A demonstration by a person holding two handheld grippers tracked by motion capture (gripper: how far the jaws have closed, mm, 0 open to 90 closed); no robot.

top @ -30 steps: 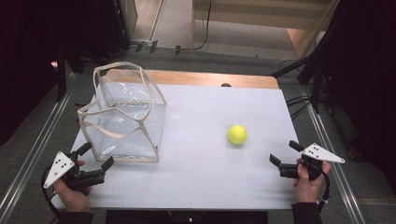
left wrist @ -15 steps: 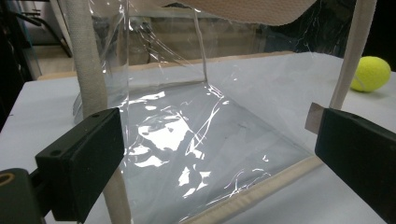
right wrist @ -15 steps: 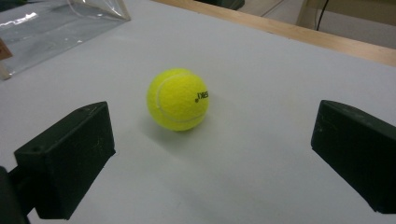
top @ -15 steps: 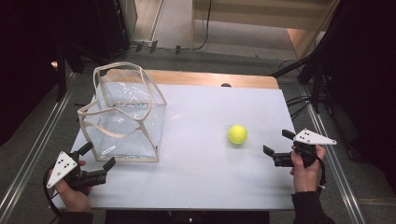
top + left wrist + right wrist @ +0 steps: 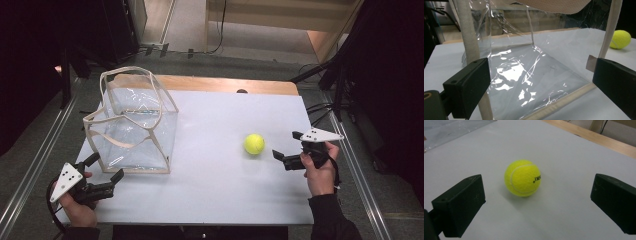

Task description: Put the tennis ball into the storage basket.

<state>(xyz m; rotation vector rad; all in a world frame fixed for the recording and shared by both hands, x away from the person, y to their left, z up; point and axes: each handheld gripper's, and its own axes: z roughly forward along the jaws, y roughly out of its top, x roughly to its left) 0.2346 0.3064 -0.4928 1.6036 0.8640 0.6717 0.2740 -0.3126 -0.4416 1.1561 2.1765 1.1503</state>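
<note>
A clear plastic bag (image 5: 132,127) with beige trim and handles stands upright on the left of the white table (image 5: 225,200). A yellow tennis ball (image 5: 254,144) lies right of centre. My left gripper (image 5: 106,166) is open near the bag's front left corner. In the left gripper view the bag (image 5: 524,65) stands just past the open jaws of that gripper (image 5: 541,82), with the ball (image 5: 621,39) far right. My right gripper (image 5: 284,143) is open just right of the ball. In the right gripper view the ball (image 5: 522,178) rests a little ahead of the open gripper (image 5: 537,195).
A wooden strip (image 5: 225,84) runs along the table's far edge. Metal rails (image 5: 30,170) flank the table on the floor. Dark stands and cables (image 5: 340,85) stand at the back right.
My right gripper has moved forward and left, closing in on the tennis ball. The left gripper, the bag and the ball have stayed put.
</note>
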